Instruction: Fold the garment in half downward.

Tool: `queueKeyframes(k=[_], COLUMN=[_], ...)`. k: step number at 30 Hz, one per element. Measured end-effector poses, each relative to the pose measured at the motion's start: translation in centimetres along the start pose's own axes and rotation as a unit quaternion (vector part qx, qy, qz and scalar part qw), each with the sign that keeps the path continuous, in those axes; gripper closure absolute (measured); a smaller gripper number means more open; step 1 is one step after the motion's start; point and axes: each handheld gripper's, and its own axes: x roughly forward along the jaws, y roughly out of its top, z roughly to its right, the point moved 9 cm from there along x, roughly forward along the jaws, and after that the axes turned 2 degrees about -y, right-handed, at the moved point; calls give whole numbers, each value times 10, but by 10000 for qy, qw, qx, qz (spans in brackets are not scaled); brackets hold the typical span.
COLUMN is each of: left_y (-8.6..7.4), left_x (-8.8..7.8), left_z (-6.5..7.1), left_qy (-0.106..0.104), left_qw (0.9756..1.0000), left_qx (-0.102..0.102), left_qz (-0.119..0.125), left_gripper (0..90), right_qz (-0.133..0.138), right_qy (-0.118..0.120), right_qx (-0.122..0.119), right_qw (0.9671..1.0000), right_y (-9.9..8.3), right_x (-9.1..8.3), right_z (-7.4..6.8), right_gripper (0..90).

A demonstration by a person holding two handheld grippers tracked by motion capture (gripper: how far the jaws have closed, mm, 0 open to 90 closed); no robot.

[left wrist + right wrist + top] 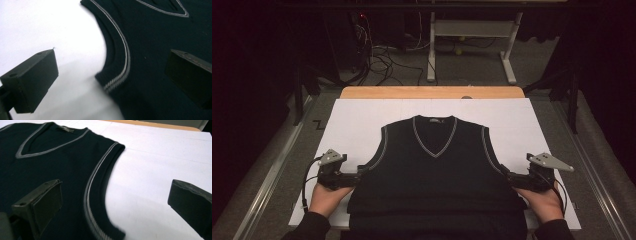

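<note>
Lying flat on the white sheet (357,120): dark vest (434,170), neck away from the person, hem at the near edge. Flanking it at the armholes: left gripper (360,172) and right gripper (508,175). Standing wide apart on both: jaws, clamping nothing, straddling the armhole trim.

The vest (434,170) is dark navy, almost black, with thin grey striped trim round the V-neck and armholes. It's on a plain white sheet (357,120) over a light wood table (432,92).
</note>
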Motion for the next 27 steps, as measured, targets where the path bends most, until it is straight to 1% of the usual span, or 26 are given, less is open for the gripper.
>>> queueKeyframes(k=[1, 2, 3, 4, 5, 6, 7, 8, 9, 10, 11, 12, 13, 14, 16, 17, 18, 19, 20, 21, 22, 23, 24, 25, 26, 27], left_y=[0, 5, 5, 8, 8, 7, 4, 0, -5, -9, -13, -13, -13, -12, -11, -11, -10, -10, -10, -10, -9, -9, -9, -9, -9, -9], left_x=[0, 6, 6, 10, 17, 21, 25, 28, 31, 35, 39, 39, 39, 39, 38, 38, 37, 37, 37, 38, 38, 37, 37, 37, 36, 36], left_z=[0, -1, -1, 0, 1, 1, 2, 3, 4, 6, 7, 8, 8, 12, 14, 16, 19, 19, 20, 22, 22, 23, 25, 25, 26, 27], left_qy=[0, 56, 56, 96, 139, 148, 161, 146, 139, 156, 223, 329, 329, 288, 266, 198, 109, 109, 76, 51, 35, 3, -61, -61, -86, -90], left_qw=[10000, 10000, 10000, 9999, 9994, 9990, 9984, 9975, 9960, 9943, 9926, 9913, 9913, 9916, 9916, 9921, 9922, 9922, 9923, 9924, 9924, 9923, 9921, 9921, 9919, 9915], left_qx=[0, 45, 45, 97, 126, 117, 69, 37, 63, 96, 186, 323, 323, 327, 370, 407, 475, 475, 485, 499, 510, 540, 583, 583, 617, 667], left_qz=[0, -44, -44, -86, -278, -404, -537, -689, -876, -1050, -1183, -1230, -1230, -1215, -1208, -1172, -1148, -1148, -1139, -1127, -1122, -1116, -1108, -1108, -1105, -1111], left_gripper=[0, 0, 0, 0, 0, 0, 0, 0, 0, 1, 2, 1, 10, 42, 123, 123, 229, 256, 305, 338, 338, 438, 478, 520, 520, 554], right_qz=[0, -79, -79, -197, -270, -354, -450, -547, -647, -745, -830, -918, -958, -984, -1151, -1151, -1213, -1213, -1208, -1191, -1191, -1188, -1196, -1196, -1205, -1200], right_qy=[0, -33, -33, -82, -63, -41, -26, -7, 24, 57, 102, 83, 16, -16, 105, 105, 231, 231, 281, 288, 288, 414, 454, 454, 504, 527], right_qx=[0, -12, -12, -38, -40, -63, -111, -157, -233, -289, -351, -417, -485, -519, -438, -438, -336, -336, -302, -322, -322, -404, -433, -433, -465, -497], right_qw=[10000, 10000, 10000, 9998, 9996, 9993, 9989, 9984, 9976, 9968, 9959, 9949, 9942, 9938, 9923, 9923, 9918, 9918, 9918, 9919, 9919, 9912, 9908, 9908, 9903, 9901], right_y=[0, 2, 2, 1, 0, -1, -4, -7, -10, -13, -16, -19, -19, -20, -23, -23, -25, -25, -25, -25, -25, -25, -25, -25, -25, -25], right_x=[0, 9, 9, 19, 23, 27, 30, 31, 33, 34, 36, 37, 37, 37, 38, 38, 37, 37, 36, 35, 35, 33, 32, 32, 32, 31], right_z=[0, 1, 1, 1, 0, -2, -3, -6, -9, -12, -15, -17, -17, -17, -19, -19, -20, -20, -22, -23, -23, -27, -29, -29, -31, -33], right_gripper=[1, 1, 1, 2, 2, 2, 3, 10, 30, 81, 124, 148, 162, 188, 272, 272, 352, 352, 433, 489, 489, 610, 660, 660, 696, 728])
